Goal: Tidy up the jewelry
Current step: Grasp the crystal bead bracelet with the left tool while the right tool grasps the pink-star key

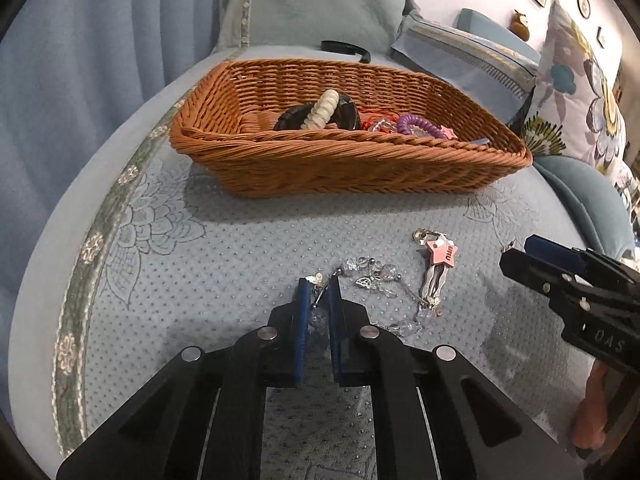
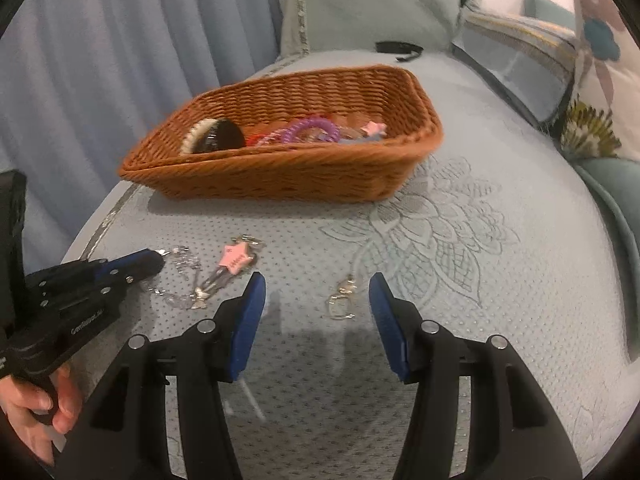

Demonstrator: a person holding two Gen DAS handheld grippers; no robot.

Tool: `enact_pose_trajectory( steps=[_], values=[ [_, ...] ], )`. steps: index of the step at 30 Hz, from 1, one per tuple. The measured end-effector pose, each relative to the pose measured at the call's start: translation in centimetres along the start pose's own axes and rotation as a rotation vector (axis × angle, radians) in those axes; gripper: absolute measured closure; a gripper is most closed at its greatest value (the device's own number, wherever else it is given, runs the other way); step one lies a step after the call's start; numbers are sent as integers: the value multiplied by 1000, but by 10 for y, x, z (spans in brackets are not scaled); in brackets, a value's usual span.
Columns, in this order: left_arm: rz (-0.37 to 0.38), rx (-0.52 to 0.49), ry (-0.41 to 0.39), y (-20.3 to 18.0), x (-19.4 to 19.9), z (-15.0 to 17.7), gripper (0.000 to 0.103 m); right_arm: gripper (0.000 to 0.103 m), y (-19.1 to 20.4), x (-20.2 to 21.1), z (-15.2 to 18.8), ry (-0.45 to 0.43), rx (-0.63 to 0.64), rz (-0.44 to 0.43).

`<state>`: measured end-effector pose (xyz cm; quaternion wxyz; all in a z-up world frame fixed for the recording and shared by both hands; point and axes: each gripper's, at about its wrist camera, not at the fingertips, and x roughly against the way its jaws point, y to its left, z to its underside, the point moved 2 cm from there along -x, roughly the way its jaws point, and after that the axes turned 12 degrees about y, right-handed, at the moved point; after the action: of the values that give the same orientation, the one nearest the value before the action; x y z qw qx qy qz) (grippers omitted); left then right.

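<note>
Crystal bead chain (image 1: 372,276) lies on the blue bedspread (image 1: 240,240) in front of the wicker basket (image 1: 344,160), w/ a pink star clip (image 1: 442,254) just beside it. Left gripper (image 1: 319,292) is clamped on one end of the chain. Right gripper (image 2: 316,292) is spread wide, holding nothing, w/ a metal clasp (image 2: 342,300) between its fingers.

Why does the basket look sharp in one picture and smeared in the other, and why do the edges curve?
Left wrist view: the basket is crisp, its weave clear. Right wrist view: the same basket is smeared, probably motion blur. Both views: the fisheye lens bends the bedspread and darkens the corners.
</note>
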<state>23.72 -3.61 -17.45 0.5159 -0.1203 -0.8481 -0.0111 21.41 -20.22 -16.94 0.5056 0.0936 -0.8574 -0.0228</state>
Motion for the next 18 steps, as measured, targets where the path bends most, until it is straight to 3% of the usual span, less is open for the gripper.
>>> enact_pose_trajectory(
  steps=[6, 12, 16, 18],
  values=[
    [1, 14, 4, 5, 2, 2, 96, 53, 2, -2, 1, 11, -9, 6],
    [0, 72, 14, 26, 10, 2, 96, 53, 18, -1, -3, 6, -27, -113],
    [23, 109, 25, 47, 13, 3, 96, 62, 40, -17, -8, 54, -48, -156],
    [39, 117, 26, 50, 14, 3, 96, 62, 52, -27, -9, 77, -52, -119]
  ],
)
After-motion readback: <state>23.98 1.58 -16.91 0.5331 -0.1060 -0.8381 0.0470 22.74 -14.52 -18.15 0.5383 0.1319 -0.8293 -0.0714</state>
